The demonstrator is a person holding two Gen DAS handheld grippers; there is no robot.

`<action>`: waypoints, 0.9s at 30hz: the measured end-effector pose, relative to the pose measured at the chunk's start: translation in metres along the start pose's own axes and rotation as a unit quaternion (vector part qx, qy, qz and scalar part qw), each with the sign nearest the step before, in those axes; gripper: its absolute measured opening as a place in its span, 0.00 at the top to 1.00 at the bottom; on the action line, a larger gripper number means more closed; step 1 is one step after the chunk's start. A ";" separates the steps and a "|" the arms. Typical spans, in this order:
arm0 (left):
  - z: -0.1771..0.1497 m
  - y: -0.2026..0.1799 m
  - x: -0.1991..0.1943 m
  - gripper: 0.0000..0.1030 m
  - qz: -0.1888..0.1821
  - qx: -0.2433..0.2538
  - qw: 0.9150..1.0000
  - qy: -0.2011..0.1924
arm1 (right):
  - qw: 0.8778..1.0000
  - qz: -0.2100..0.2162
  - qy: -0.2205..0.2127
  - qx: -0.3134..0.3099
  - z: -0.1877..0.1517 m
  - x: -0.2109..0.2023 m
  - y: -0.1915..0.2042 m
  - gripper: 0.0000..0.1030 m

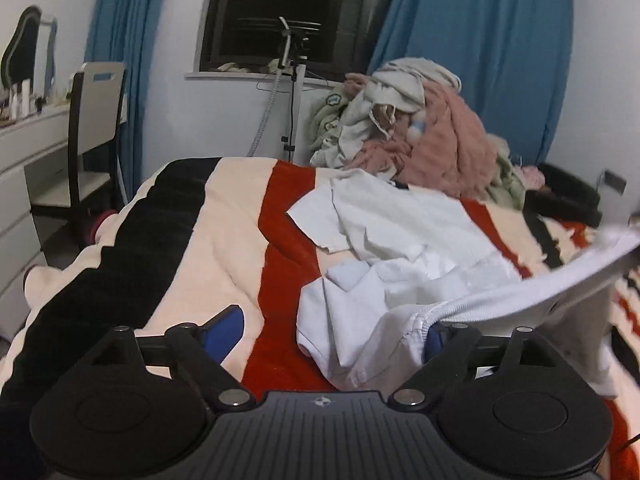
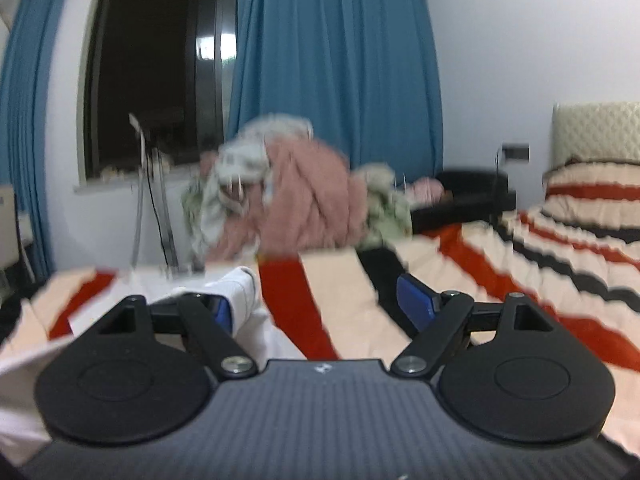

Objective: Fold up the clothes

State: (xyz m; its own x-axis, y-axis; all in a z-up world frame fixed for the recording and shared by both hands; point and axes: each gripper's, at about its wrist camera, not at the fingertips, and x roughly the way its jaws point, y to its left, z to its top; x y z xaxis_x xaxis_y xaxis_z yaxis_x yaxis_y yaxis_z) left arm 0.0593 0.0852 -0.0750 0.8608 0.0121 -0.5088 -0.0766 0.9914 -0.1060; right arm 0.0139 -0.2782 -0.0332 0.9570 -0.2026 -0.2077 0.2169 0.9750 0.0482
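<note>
A white garment [image 1: 404,256] lies crumpled on the striped bed cover [image 1: 224,240]. In the left wrist view my left gripper [image 1: 332,330] is open, its blue pads wide apart; the garment's hem drapes over the right pad [image 1: 434,338]. A lifted edge of the garment [image 1: 560,276] stretches up to the right. In the right wrist view my right gripper [image 2: 320,304] is open, and white cloth [image 2: 240,292] hangs on its left pad [image 2: 222,312]. That view is blurred.
A heap of pink and pale green clothes [image 1: 420,136] sits at the bed's far side before blue curtains [image 1: 480,60] and a dark window. A chair [image 1: 92,136] and white dresser stand left. A pillow [image 2: 592,188] and headboard lie right.
</note>
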 end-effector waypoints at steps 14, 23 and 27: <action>0.019 0.002 -0.038 0.14 0.036 -0.030 0.997 -0.068 | 1.000 0.019 -0.001 -0.011 0.041 -0.033 0.005 0.22; 0.131 -0.032 -0.180 0.14 0.041 -0.032 0.958 -0.282 | 0.990 0.048 -0.124 0.040 0.151 -0.114 -0.012 0.22; 0.207 -0.047 -0.258 0.13 0.032 -0.030 0.937 -0.345 | 0.980 0.075 -0.180 0.047 0.243 -0.159 -0.020 0.22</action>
State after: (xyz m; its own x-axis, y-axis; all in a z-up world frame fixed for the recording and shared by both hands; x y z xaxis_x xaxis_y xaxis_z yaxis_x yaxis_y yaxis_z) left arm -0.0555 0.0626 0.2382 0.9722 0.1743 0.1565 -0.1505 0.9767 -0.1528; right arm -0.0959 -0.2871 0.2359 0.9818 -0.0925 0.1661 0.0683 0.9869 0.1459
